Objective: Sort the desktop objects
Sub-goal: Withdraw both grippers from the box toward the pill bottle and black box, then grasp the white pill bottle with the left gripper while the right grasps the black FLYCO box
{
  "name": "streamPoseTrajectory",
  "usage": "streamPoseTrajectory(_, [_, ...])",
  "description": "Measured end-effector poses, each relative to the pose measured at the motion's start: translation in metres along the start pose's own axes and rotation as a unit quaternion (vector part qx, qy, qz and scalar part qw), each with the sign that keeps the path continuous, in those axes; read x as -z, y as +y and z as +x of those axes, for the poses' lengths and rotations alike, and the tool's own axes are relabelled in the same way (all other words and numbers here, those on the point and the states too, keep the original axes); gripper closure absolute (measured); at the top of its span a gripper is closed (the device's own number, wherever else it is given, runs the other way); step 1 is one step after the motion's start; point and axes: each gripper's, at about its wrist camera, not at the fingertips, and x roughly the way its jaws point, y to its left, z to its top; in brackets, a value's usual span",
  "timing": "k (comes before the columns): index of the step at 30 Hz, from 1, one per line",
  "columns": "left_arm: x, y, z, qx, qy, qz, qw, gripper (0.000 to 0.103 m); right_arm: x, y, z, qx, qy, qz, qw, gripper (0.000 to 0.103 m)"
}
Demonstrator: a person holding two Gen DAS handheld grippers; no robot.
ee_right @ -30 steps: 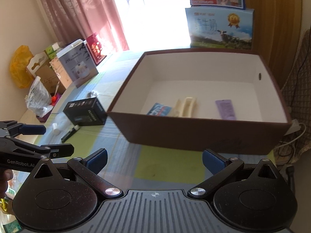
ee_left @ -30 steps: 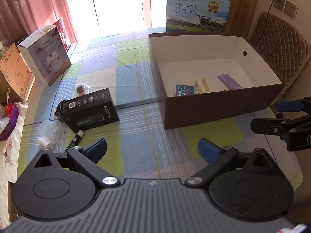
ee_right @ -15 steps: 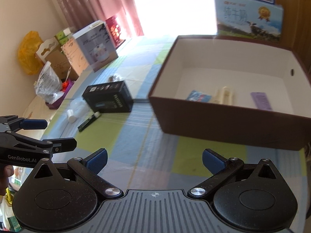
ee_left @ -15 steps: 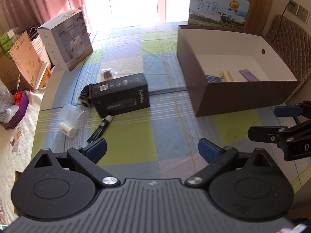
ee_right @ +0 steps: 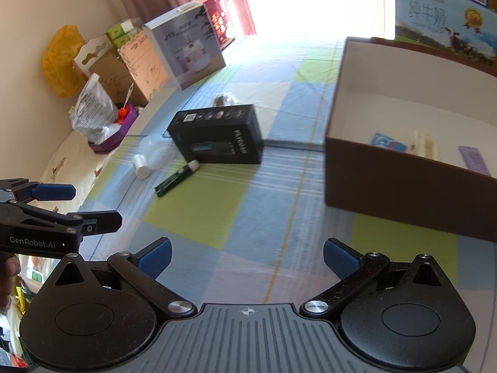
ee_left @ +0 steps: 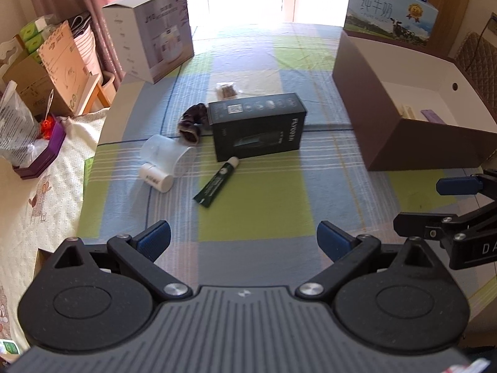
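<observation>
The right gripper (ee_right: 247, 256) is held wide open above the checked tablecloth (ee_right: 198, 217); a black carton (ee_right: 217, 135) is seen beside the brown box (ee_right: 403, 186).

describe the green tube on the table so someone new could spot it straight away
Find the big brown box on the checked tablecloth, then the black carton lying left of it. The green tube lies just in front of it, the only slim dark-green thing, white-capped.

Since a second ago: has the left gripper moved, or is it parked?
Yes. The left gripper swung left: the brown box slid from frame centre to the right edge, and the black carton now sits ahead of it.
</observation>
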Motion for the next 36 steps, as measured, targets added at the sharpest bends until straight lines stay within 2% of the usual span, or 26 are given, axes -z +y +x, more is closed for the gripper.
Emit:
streamPoseTrajectory(12, [0.001, 0.056, 0.023, -0.011, -0.001, -0.01, 0.9999, 0.004, -0.012, 0.022, 0.04, -0.001, -0.012, -0.014, 1.0, 0.002])
streamPoseTrajectory(18, [-0.003, 0.082, 0.048, -0.016, -0.011, 0.018, 0.9997, 0.009, -0.027, 0.035, 0.064, 0.014, -0.025, -0.046, 0.999, 0.002])
streamPoseTrajectory(24, [-0.014, 0.099, 0.08, -0.008, -0.016, 0.062, 0.998, 0.013, -0.036, 0.036, 0.081, 0.023, -0.017, -0.04, 0.999, 0.002])
streamPoseTrajectory(26, [-0.017, 0.102, 0.092, -0.001, -0.013, 0.081, 0.9967, 0.016, -0.037, 0.035, 0.086, 0.028, -0.013, -0.037, 0.999, 0.002])
streamPoseTrajectory(28, [-0.021, 0.105, 0.105, 0.003, -0.006, 0.099, 0.9951, 0.024, -0.039, 0.033, 0.089, 0.032, -0.01, -0.034, 0.999, 0.002])
streamPoseTrajectory(30, [-0.023, 0.109, 0.116, 0.01, -0.004, 0.118, 0.9929, 0.027, -0.041, 0.032, 0.092, 0.036, -0.007, -0.03, 0.999, 0.002])
streamPoseTrajectory(36, [-0.03, 0.119, 0.141, 0.028, -0.002, 0.152, 0.988, 0.027, -0.049, 0.029, 0.098, 0.045, -0.004, -0.026, 0.999, 0.002])
